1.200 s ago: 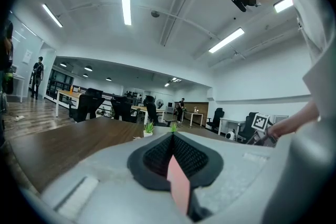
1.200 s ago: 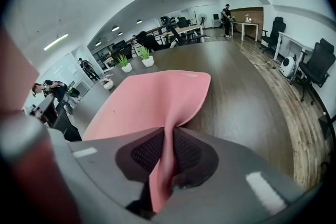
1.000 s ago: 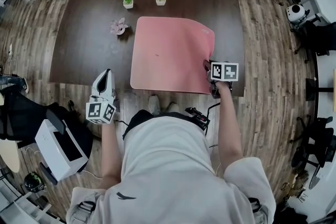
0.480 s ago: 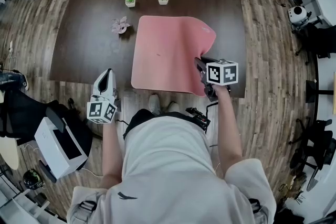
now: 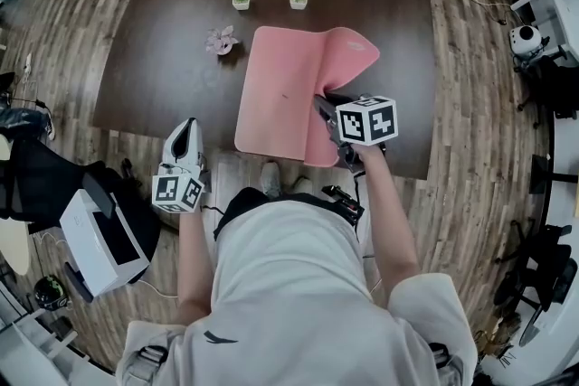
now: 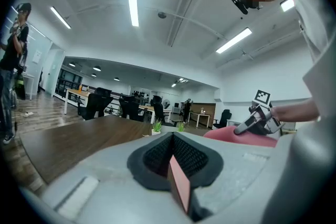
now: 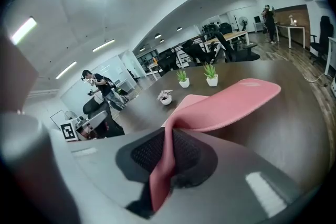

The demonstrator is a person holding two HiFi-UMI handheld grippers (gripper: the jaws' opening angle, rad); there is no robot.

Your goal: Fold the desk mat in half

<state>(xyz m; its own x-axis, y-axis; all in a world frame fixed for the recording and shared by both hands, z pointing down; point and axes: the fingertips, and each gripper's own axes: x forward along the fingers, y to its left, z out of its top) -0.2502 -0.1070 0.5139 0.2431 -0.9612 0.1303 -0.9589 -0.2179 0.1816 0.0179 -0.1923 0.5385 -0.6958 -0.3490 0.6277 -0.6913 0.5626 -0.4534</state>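
The right tongs [image 7: 167, 157] are clamped on the edge of the pink desk mat [image 7: 226, 102], which hangs pinched between the dark pads. From there the mat rises off the dark wooden counter [image 7: 294, 123] and curls over, its far end still lying flat. Beyond it stand two green potted plants [image 7: 182, 77] [image 7: 211, 73] and a small pinkish plant [image 7: 165, 96].

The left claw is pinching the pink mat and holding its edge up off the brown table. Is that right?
Not quite: the right claw is pinching the pink mat and holding its edge up off the brown table, as the right gripper view shows. The left claw hangs clear of the mat.
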